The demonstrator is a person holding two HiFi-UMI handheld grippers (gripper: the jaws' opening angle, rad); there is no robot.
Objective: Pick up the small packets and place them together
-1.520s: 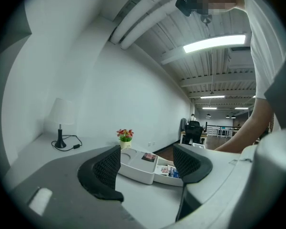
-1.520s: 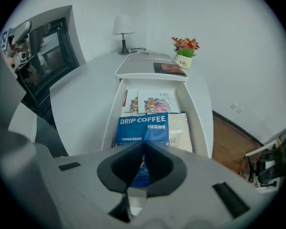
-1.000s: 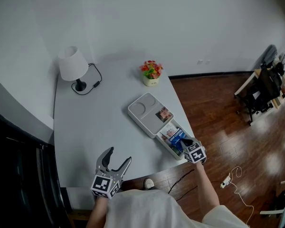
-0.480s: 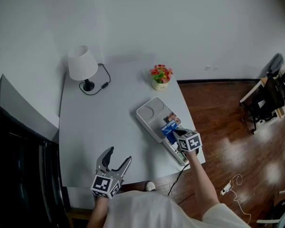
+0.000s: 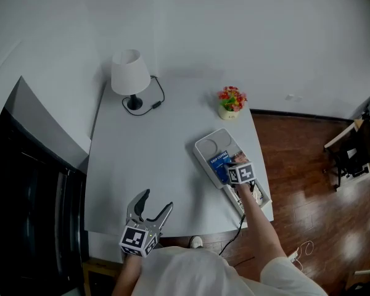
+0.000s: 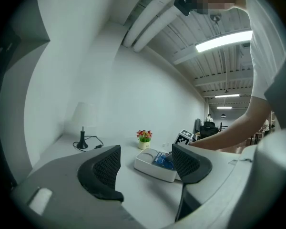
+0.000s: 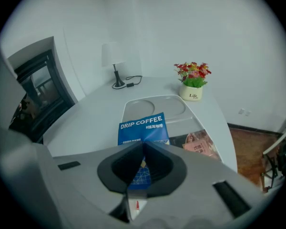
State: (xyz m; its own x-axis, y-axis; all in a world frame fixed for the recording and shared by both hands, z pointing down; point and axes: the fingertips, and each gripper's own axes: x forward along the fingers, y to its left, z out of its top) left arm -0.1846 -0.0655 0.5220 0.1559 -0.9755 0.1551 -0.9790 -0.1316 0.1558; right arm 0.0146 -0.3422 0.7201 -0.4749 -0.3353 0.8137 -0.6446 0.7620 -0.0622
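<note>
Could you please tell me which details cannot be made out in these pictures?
- Right gripper view: lower end of the blue drip coffee packet, hidden between the shut right tongs.
- Same view: print on the pink printed packet, too small; the tongs' body cuts off its near edge.
- Head view: near end of the white plastic tray, partly covered by the right tongs and the person's forearm.
</note>
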